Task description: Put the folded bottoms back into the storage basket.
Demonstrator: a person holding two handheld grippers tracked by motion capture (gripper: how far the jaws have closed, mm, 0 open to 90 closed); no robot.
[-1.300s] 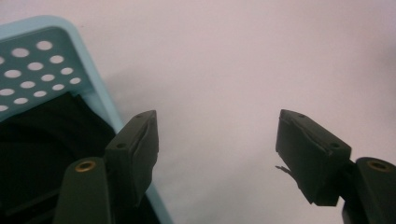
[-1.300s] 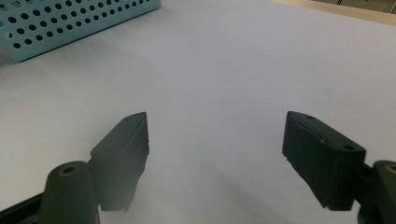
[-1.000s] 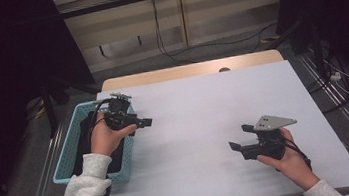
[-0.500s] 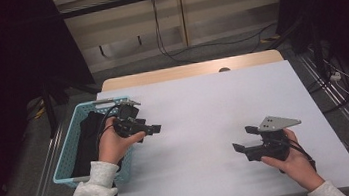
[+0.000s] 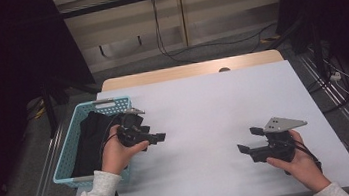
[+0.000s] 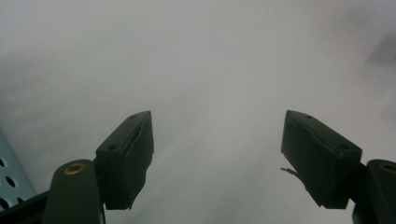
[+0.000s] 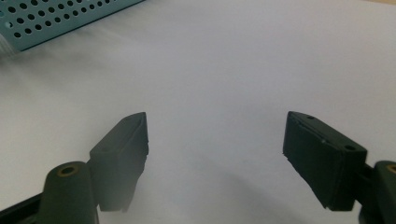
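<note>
A: 2 grippers, both empty. The left gripper has its jaws wide apart with nothing between them; behind its fingers sits the basket with the cloth inside.

B: And the right gripper?

A: Jaws wide too, over bare table.

B: I'd turn the left one back, dip into the basket, and pinch a thick fold.

A: Count: 1 basket, 1 cloth.

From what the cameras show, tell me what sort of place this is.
Probably a lab or workshop set up for recording handling work. A plain white table stands on a bare grey floor with loose cables trailing along the wall, and a light-blue perforated basket of dark cloth sits at the table's left edge.
</note>
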